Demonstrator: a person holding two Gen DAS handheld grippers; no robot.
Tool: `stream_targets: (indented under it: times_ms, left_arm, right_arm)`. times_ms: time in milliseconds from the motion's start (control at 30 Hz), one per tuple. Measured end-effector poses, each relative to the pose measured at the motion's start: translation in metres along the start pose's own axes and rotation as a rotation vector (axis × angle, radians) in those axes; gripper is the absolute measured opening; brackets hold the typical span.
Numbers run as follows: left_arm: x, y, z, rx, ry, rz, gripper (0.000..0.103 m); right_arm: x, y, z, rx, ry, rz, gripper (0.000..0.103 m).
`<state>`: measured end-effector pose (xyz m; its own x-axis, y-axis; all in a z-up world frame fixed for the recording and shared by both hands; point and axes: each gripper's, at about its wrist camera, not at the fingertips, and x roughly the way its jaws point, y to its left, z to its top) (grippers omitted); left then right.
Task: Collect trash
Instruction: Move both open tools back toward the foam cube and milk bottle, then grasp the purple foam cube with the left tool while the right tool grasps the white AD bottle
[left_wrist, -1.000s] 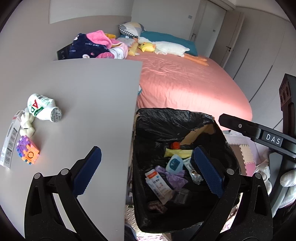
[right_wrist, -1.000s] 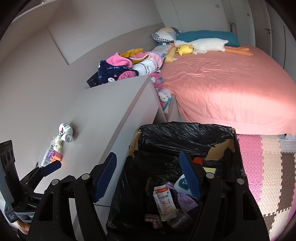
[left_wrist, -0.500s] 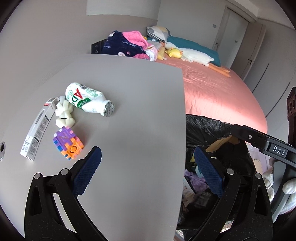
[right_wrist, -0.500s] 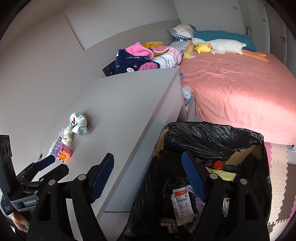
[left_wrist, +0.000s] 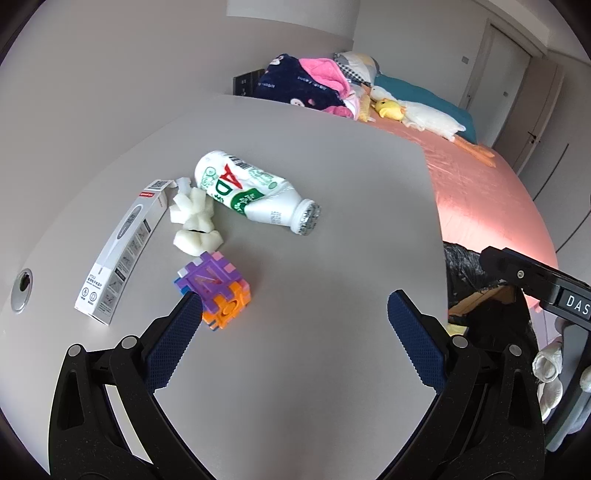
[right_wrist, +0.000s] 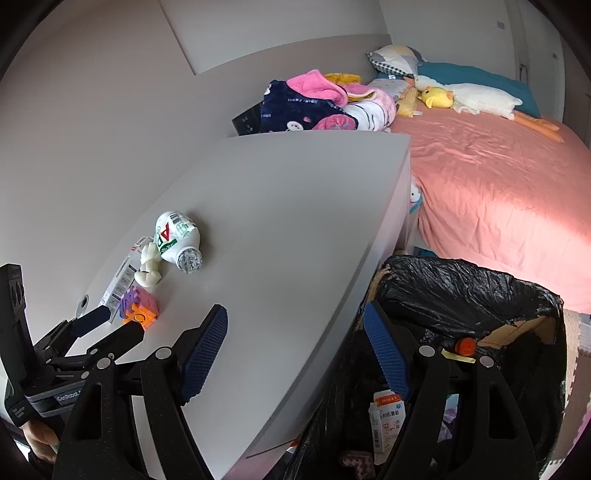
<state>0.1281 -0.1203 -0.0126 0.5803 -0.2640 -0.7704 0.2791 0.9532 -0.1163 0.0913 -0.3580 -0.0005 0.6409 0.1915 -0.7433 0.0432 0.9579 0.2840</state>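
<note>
A: On the grey desk top (left_wrist: 332, 229), left side: white drink bottle (left_wrist: 251, 192) lying on its side, foil-capped mouth toward the bed (right_wrist: 498, 177); two white foam pieces (left_wrist: 195, 221) touching its base end; long white carton (left_wrist: 122, 251) flat just left of the foam; purple-and-orange puzzle cube (left_wrist: 218, 291) in front of the foam.

B: Left gripper (left_wrist: 295, 332)?

A: Jaws spread wide, nothing between the pads; its left pad overlaps the near corner of the cube in the left wrist view; contact cannot be told. In the right wrist view it sits low at the left edge, pointing at the cube.

B: Right gripper (right_wrist: 295, 350)?

A: Released, empty; one finger over the desk edge, the other over the bin; jaws have just been opening, with nothing between them.

B: Bin position?

A: Trash bin (right_wrist: 480, 295) with black liner stands on the floor against the desk's right side, between desk and bed; inside: a white-and-red packet (right_wrist: 386, 417), an orange cap (right_wrist: 465, 346), a yellow strip, a torn cardboard flap at the rim.

B: Background?

A: Pile of clothes (right_wrist: 314, 107) beyond the desk's far edge; plush duck (right_wrist: 469, 98) and pillows at the head of the bed.
</note>
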Motion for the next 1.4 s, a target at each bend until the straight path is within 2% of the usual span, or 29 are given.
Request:
stream_targets:
  times_ms: [333,800,867,967,1000,1100,1133,1200,1300,1400]
  left_arm:
    - [0.024,0.037,0.0,-0.104,0.039,0.028,0.097]
    - [0.048,0.054,0.001,-0.123,0.077,0.021,0.096]
    - [0.05,0.056,0.001,-0.121,0.078,0.023,0.086]
    - [0.049,0.058,0.0,-0.108,0.072,0.036,0.078]
    - [0.048,0.059,0.0,-0.107,0.069,0.034,0.073]
    - [0.047,0.066,0.001,-0.127,0.065,0.007,0.065]
    - [0.046,0.068,0.002,-0.132,0.064,0.0,0.058]
    - [0.044,0.074,0.002,-0.15,0.06,-0.013,0.056]
    - [0.039,0.083,0.002,-0.152,0.045,0.02,0.056]
    - [0.035,0.091,0.004,-0.171,0.036,0.018,0.056]
  right_arm:
    - [0.033,0.037,0.013,-0.084,0.026,0.057,0.077]
    - [0.081,0.076,0.03,-0.152,0.09,0.091,0.077]
    - [0.087,0.082,0.032,-0.163,0.099,0.095,0.077]
    - [0.098,0.091,0.034,-0.184,0.112,0.098,0.077]
    - [0.101,0.094,0.035,-0.19,0.117,0.099,0.077]
    - [0.108,0.103,0.037,-0.203,0.126,0.104,0.077]
    - [0.11,0.105,0.037,-0.208,0.129,0.107,0.077]
    - [0.114,0.111,0.038,-0.22,0.135,0.108,0.077]
    - [0.122,0.12,0.04,-0.241,0.143,0.107,0.077]
    - [0.129,0.129,0.042,-0.268,0.144,0.109,0.077]
